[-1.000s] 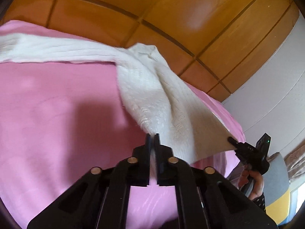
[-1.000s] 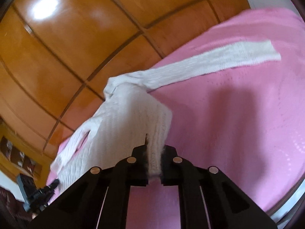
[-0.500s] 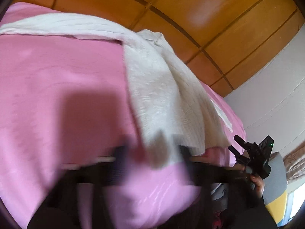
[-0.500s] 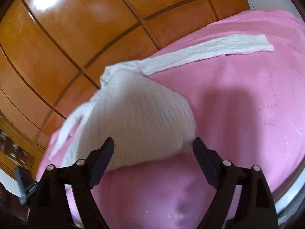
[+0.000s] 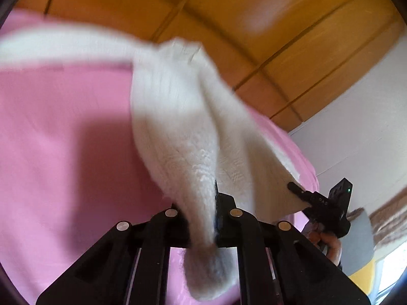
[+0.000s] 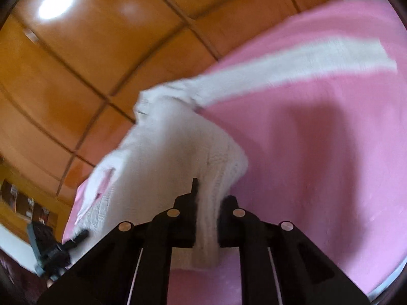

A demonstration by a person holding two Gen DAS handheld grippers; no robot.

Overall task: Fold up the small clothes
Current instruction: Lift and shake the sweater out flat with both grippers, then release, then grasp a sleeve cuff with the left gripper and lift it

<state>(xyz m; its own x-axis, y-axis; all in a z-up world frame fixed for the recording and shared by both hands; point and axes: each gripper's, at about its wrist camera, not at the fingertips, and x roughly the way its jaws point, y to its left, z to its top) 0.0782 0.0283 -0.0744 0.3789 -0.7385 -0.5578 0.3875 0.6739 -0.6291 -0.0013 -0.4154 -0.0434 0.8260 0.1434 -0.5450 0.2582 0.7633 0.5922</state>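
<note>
Both claws (image 5: 201, 203) (image 6: 207, 203) clamped on white knit garment (image 5: 178, 117) over pink bedspread (image 5: 63, 139).

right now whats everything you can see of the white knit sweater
The white knit sweater looks soft, with a ribbed, textured weave. One long sleeve trails flat across the pink bedspread. Its near edge is lifted off the bed, bunched and pinched in two places: the left gripper and the right gripper have just closed on it.
</note>
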